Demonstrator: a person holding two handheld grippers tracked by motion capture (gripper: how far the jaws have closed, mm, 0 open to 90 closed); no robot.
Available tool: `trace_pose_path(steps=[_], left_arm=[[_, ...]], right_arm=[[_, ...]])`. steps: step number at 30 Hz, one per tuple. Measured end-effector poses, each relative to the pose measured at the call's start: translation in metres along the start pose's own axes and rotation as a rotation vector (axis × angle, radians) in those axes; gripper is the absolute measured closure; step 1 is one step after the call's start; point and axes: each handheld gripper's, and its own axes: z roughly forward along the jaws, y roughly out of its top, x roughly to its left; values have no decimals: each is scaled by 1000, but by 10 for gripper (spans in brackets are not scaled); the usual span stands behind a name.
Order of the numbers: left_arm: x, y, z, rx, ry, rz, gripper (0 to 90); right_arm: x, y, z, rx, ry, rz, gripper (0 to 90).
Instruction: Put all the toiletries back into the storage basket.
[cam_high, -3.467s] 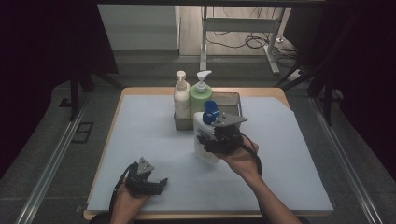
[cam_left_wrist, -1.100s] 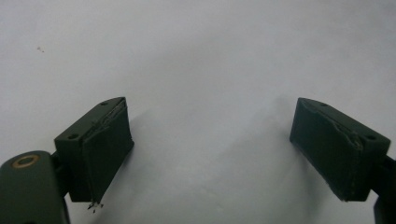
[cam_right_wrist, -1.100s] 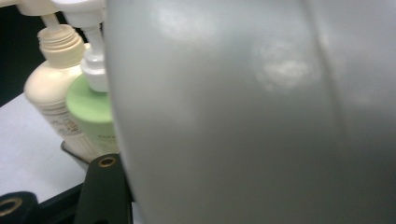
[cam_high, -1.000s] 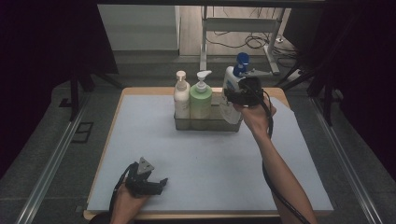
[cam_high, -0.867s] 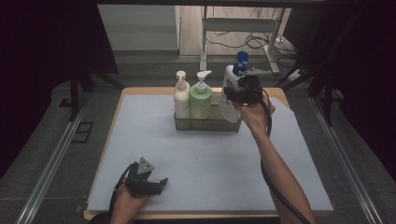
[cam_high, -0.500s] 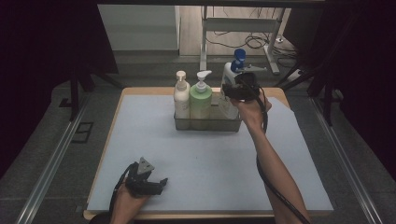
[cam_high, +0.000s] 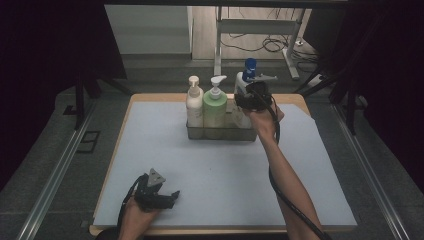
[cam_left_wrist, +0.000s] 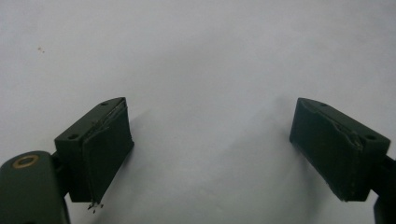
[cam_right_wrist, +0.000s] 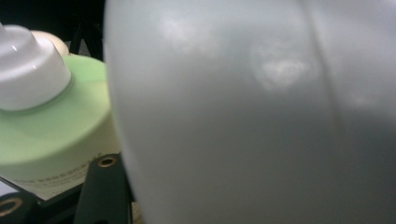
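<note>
The right gripper (cam_high: 251, 98) holds a white bottle with a blue cap (cam_high: 243, 82). Its jaws are clamped on the sides of the bottle. The bottle is upright at the right end of a grey tray (cam_high: 220, 133), just beside a green pump bottle (cam_high: 215, 106). It looks like it is low inside the tray, but the hand hides its bottom, so I cannot tell if it is standing on the tray floor. In the right gripper view the white bottle (cam_right_wrist: 261, 112) is very close and big, and the green pump bottle (cam_right_wrist: 56, 135) sits right next to it.

A cream pump bottle (cam_high: 194, 102) stands in the left end of the tray, touching the green one. The tray sits at the far side of the table, on a pale blue mat (cam_high: 210, 170).

The left gripper (cam_high: 162, 196) rests on the mat near the front edge of the table, well apart from the tray. In the left gripper view its jaws are wide apart with just the bare mat (cam_left_wrist: 205, 70) between them.
</note>
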Motion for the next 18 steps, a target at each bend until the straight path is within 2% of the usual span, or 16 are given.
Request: trace_pose_path(steps=[18], left_arm=[[0, 0, 0, 2, 1, 1, 123]], right_arm=[[6, -22, 10, 33, 27, -9, 404]])
